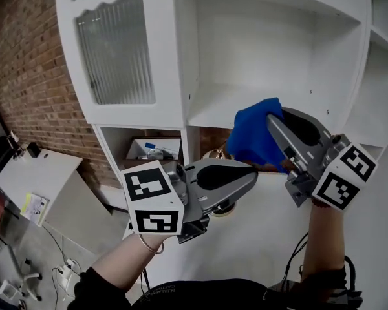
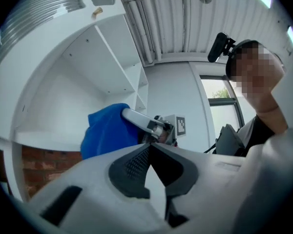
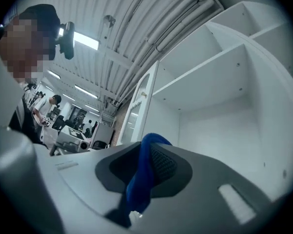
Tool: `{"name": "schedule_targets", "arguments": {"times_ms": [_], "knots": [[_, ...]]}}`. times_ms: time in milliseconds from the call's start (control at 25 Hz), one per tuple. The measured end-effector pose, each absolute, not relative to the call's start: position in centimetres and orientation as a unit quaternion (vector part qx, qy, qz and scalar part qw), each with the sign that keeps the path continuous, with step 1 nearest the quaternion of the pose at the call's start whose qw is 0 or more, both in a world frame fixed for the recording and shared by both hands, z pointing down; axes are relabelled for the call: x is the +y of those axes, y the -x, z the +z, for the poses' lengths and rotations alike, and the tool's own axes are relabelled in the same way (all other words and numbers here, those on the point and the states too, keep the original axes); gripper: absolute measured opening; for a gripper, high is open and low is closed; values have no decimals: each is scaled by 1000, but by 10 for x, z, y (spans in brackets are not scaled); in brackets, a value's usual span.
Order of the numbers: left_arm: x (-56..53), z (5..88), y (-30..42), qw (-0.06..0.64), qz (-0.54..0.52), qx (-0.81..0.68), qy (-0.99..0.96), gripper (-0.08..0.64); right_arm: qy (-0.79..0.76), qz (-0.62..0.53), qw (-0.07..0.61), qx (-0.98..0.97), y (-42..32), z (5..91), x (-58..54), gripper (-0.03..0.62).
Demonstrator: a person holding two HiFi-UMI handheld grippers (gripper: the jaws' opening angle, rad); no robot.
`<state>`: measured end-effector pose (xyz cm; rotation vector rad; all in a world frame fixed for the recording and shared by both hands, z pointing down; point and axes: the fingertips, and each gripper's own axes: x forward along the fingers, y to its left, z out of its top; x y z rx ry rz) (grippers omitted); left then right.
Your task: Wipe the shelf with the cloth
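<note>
The left tool [image 1: 252, 174] is closed, empty; right tool [image 1: 272, 119] pinches blue cloth [image 1: 252, 139], seemingly near the shelf [image 1: 215, 107].

Your white shelf unit [image 1: 181, 63]: one open bay, one lower cubby.
In the open bay your shelf board [image 1: 213, 112] runs flat and white, with the blue cloth [image 1: 255, 134] at its front edge; you cannot tell whether the two touch. Under the ribbed-glass door [image 1: 116, 50], your lower cubby [image 1: 116, 141] carries a white tray [image 1: 136, 150] of small items, too small to name.
</note>
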<state>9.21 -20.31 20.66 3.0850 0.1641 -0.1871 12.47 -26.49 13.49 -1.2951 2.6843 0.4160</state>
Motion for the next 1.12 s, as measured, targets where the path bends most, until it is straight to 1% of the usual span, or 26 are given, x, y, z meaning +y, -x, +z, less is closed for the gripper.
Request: {"name": "schedule_targets", "arguments": {"times_ms": [80,160,240,320,440,480,560,600,640,760,800,840,1000,1120], "knots": [[-202,193,-89,1,-60,71,-996,-5,440,143,69,884,-120,111,-288,61],[-198,186,-90,-42,-46,85,-994,-5,452,140,63,879,-118,91,-317,61],[-192,182,-94,-92,-23,102,-990,-5,466,130,35,874,-117,77,-353,63],[-186,181,-100,-120,-4,123,-985,-5,479,99,-6,872,-115,75,-394,63],[-187,177,-115,-93,-2,147,-985,-5,494,38,-55,867,-115,78,-450,63],[-188,175,-119,-84,-2,153,-985,-3,502,45,-54,862,-115,68,-462,63],[-187,173,-126,-84,-8,159,-984,-3,515,99,-41,851,-112,44,-473,63],[-187,176,-128,-84,-13,162,-983,-3,519,127,-49,844,-109,42,-477,61],[-186,181,-130,-76,-16,167,-983,-3,524,144,-78,836,-106,51,-484,61],[-187,201,-132,-41,-3,190,-981,-3,522,149,-222,810,-104,111,-516,61],[-189,205,-132,-39,1,193,-980,-3,514,144,-253,807,-104,126,-525,60],[-193,208,-131,-40,1,192,-981,-3,502,134,-271,810,-102,138,-531,60],[-202,226,-132,-29,7,190,-981,-3,469,74,-302,827,-88,163,-546,60],[-200,246,-135,-39,22,186,-982,-3,461,41,-346,816,-85,185,-554,58]]}}
